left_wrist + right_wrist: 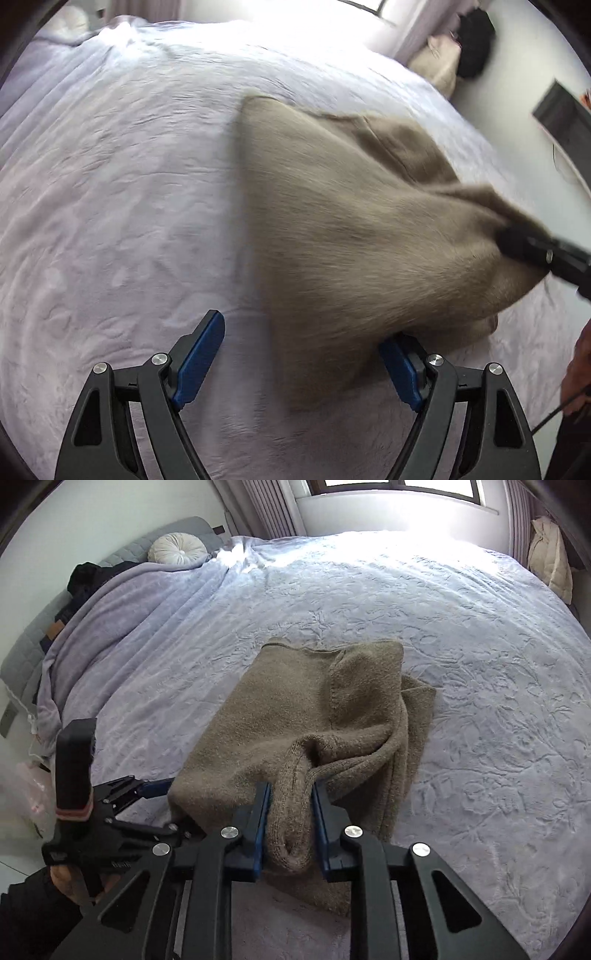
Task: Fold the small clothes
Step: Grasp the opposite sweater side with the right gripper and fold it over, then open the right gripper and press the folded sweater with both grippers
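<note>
Sweater (295, 716) cuff pinched in your right gripper (290, 812); your left gripper (301, 354) spread wide beside it over lavender bedspread (480, 664).

Sweater (295, 716) on the bedspread (480, 664) — one claw (290, 823) at its near edge, other claw (162, 794) leftward.

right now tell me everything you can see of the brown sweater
The brown sweater is a taupe, fuzzy knit with a ribbed cuff, partly folded on the lavender bedspread. The right tool is shut on a bunched sleeve, lifting it. The left tool is open at its near corner, which drapes over one finger.
</note>
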